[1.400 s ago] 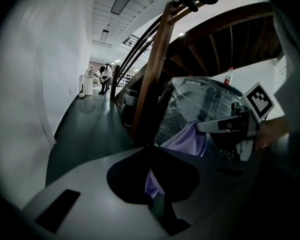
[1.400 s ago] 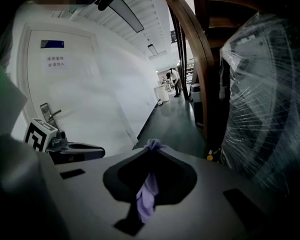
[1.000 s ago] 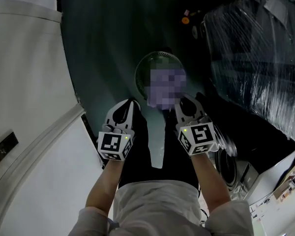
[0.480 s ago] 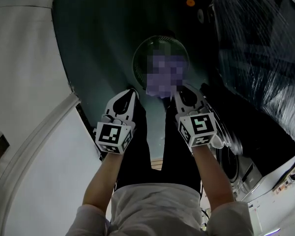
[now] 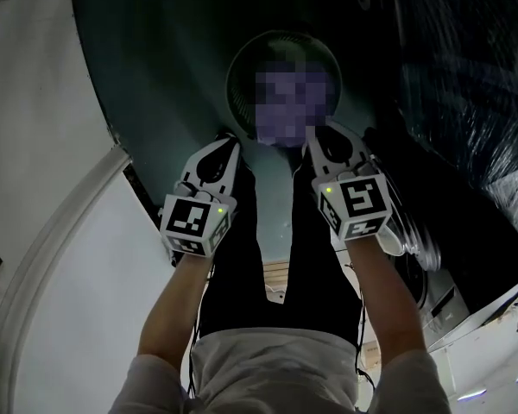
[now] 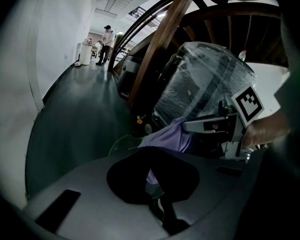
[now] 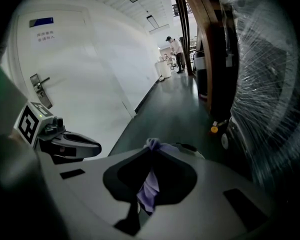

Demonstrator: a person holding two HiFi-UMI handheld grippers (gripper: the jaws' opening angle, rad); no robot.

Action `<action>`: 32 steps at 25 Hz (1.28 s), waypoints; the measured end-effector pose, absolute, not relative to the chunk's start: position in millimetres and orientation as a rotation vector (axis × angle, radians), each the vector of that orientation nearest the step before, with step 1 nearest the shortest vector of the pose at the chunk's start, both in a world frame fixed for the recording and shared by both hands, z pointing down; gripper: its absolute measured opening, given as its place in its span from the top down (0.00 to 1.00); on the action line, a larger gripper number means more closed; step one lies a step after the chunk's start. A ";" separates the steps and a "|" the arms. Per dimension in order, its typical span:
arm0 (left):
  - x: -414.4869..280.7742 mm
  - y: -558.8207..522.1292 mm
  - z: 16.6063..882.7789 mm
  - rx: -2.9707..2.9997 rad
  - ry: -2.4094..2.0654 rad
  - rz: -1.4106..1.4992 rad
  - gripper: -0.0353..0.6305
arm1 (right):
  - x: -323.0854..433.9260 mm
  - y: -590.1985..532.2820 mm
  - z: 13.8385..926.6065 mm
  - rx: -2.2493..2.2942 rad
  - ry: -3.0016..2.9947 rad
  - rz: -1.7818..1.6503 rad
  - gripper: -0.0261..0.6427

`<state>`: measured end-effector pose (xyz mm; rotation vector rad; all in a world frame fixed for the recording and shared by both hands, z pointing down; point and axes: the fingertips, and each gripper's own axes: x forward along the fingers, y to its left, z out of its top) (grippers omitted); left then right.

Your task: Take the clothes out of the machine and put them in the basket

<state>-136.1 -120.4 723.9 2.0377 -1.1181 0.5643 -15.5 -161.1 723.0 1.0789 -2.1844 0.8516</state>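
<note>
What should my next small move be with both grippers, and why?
Probably lower both hands together toward the basket, then open. The left gripper and right gripper are each shut on the purple garment, which spans between them and seems to hang over the basket's near rim, not yet inside.

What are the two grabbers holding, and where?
Both hold one purple cloth. The left gripper pinches a bunched fold at one side, the right gripper a fold at the other.

The garment (image 7: pixel 149 186) is plain lavender; the basket (image 5: pixel 238 76) dark green, ribbed; the floor (image 5: pixel 155 50) deep teal. The left gripper (image 5: pixel 224 145) and right gripper (image 5: pixel 326 136) are pale grey with black-and-white square markers
</note>
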 end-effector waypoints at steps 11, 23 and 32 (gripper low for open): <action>-138.9 -117.4 774.9 1.985 -1.125 0.633 0.92 | -15.4 -153.8 782.7 1.060 -2.128 0.874 0.93; -136.6 -115.8 826.7 1.937 -1.068 0.709 0.92 | -7.2 -152.3 839.1 1.006 -2.054 0.875 0.93; -142.1 -116.7 855.3 1.901 -1.045 0.745 0.92 | -7.8 -154.6 880.8 0.972 -1.977 0.878 0.93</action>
